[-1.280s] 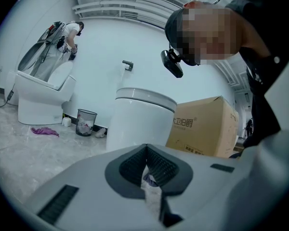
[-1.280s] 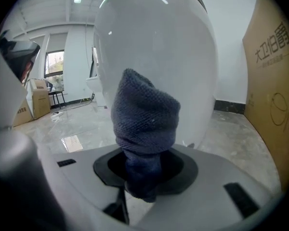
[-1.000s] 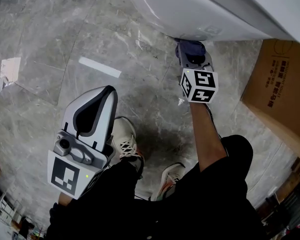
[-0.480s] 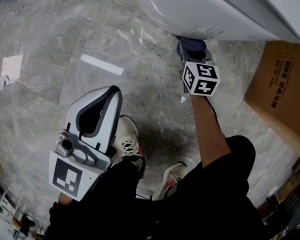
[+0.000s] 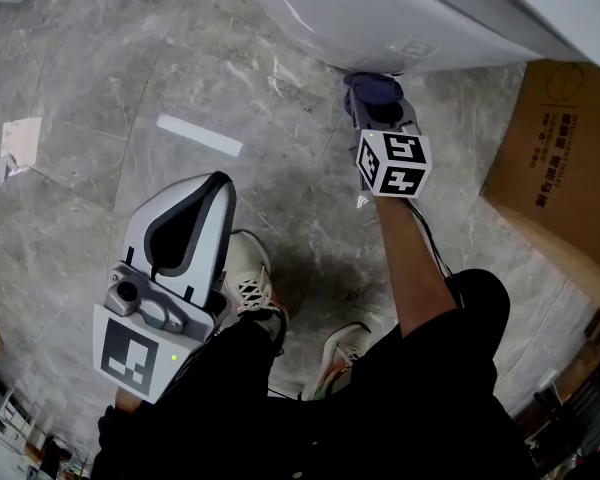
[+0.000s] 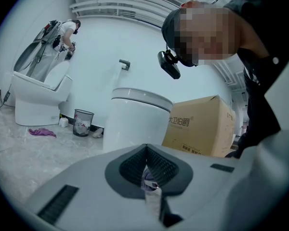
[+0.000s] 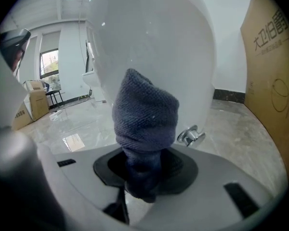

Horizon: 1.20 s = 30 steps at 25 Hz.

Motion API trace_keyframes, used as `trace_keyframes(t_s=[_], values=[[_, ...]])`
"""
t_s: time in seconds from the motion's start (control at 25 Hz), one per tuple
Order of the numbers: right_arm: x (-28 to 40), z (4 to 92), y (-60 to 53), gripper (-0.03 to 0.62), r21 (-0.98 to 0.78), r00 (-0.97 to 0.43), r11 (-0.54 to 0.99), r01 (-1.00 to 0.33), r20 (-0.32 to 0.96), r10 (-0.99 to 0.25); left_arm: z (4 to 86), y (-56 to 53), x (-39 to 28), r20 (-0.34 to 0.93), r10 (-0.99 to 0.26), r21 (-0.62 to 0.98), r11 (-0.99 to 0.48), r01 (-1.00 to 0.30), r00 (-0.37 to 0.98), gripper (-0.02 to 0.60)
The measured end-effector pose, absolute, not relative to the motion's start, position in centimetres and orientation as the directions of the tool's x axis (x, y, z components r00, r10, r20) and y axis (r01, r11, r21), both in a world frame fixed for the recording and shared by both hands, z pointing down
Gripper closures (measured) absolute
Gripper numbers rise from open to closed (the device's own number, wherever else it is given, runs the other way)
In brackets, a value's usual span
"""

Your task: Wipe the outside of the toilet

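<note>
Two grippers in view. The right gripper (image 7: 144,170) clamps a blue-grey cloth (image 7: 145,110) against the toilet (image 7: 149,37), low on its outer wall. The left gripper (image 5: 195,203) hangs above the floor (image 5: 100,88), jaws together, empty.

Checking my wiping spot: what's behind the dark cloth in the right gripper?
The white outer wall of the toilet rises behind the cloth, a chrome fitting low to its right. The patch directly behind the cloth is covered.

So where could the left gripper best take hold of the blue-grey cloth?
Probably at the bunched upper end of the cloth, which stands free above the right gripper's shut jaws. Come from the side facing away from the toilet bowl, which lies close behind it.
</note>
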State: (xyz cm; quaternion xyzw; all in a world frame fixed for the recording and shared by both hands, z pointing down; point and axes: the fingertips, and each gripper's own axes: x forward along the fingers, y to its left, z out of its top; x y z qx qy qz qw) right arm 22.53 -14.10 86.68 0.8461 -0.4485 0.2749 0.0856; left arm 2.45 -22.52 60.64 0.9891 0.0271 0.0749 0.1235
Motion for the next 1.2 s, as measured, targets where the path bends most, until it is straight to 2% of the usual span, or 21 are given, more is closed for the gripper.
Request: trace_keyframes(t_s=[0.4, 0.6, 0.84, 1.2], values=[[21.9, 81.1, -12.4, 0.471, -0.080, 0.477, -0.569, -0.818, 0.456, -0.751, 58.6, -21.7, 1.1, 0.101, 0.030, 0.203, -0.979, 0.009, 0.994, 0.571], [22.0, 76.7, -10.2, 0.471, -0.081, 0.513, -0.582, -0.809, 0.388, -0.766, 57.6, -21.3, 1.4, 0.087, -0.008, 0.230, -0.973, -0.028, 0.996, 0.571], [21.9, 70.2, -7.5, 0.471, -0.087, 0.524, -0.570, -0.817, 0.301, -0.797, 56.5, -21.7, 1.7, 0.072, -0.039, 0.149, -0.988, -0.049, 0.997, 0.571], [19.1, 58.5, -5.4, 0.471, -0.063, 0.418, -0.430, -0.900, 0.151, -0.896, 51.8, -23.1, 1.2, 0.049, -0.076, 0.009, -0.997, -0.077, 0.996, 0.571]])
